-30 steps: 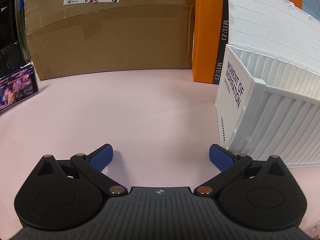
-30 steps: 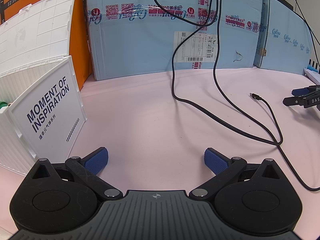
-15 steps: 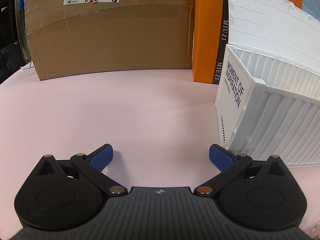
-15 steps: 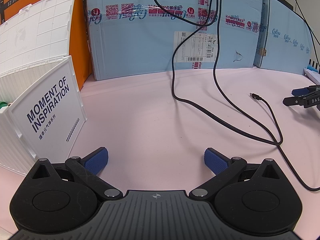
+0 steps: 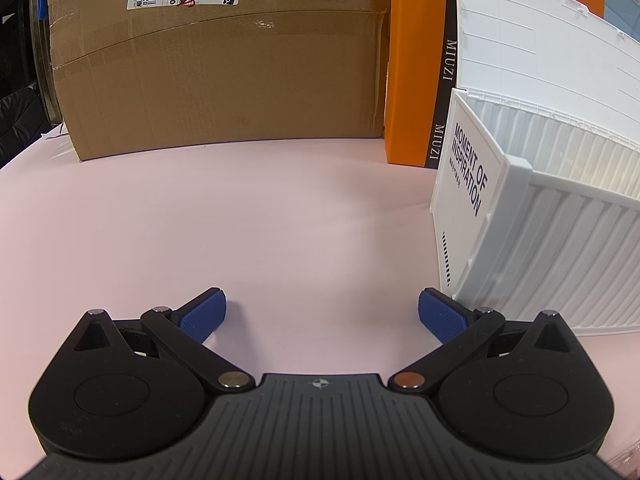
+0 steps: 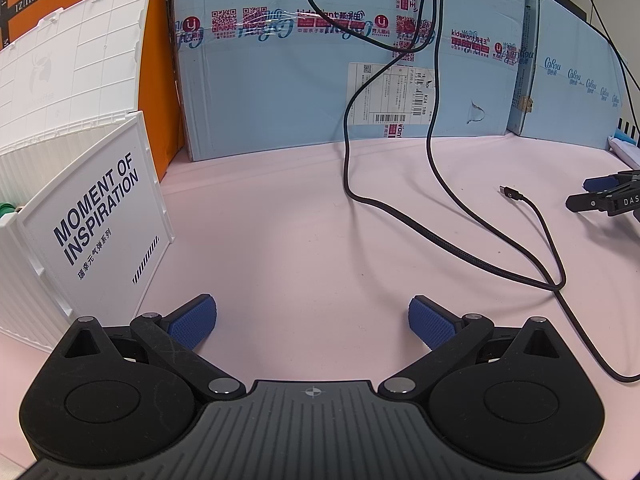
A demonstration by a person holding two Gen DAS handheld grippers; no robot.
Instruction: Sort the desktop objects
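your left gripper [image 5: 322,310] sits low over the pink tabletop [image 5: 240,216] with its blue pads spread wide and nothing between them. the white storage box [image 5: 560,248], printed "moment of inspiration", stands just beside its right-hand pad. behind the box lean an orange miuzi carton [image 5: 416,60] and a brown cardboard box [image 5: 216,76].

your right gripper [image 6: 312,318] is likewise released and empty, with the same white storage box [image 6: 96,216] just to its left. a black usb cable [image 6: 460,240] trails across the tabletop well to the right of the box, in front of a blue carton [image 6: 320,60]. something green [image 6: 6,210] peeks out inside the box.
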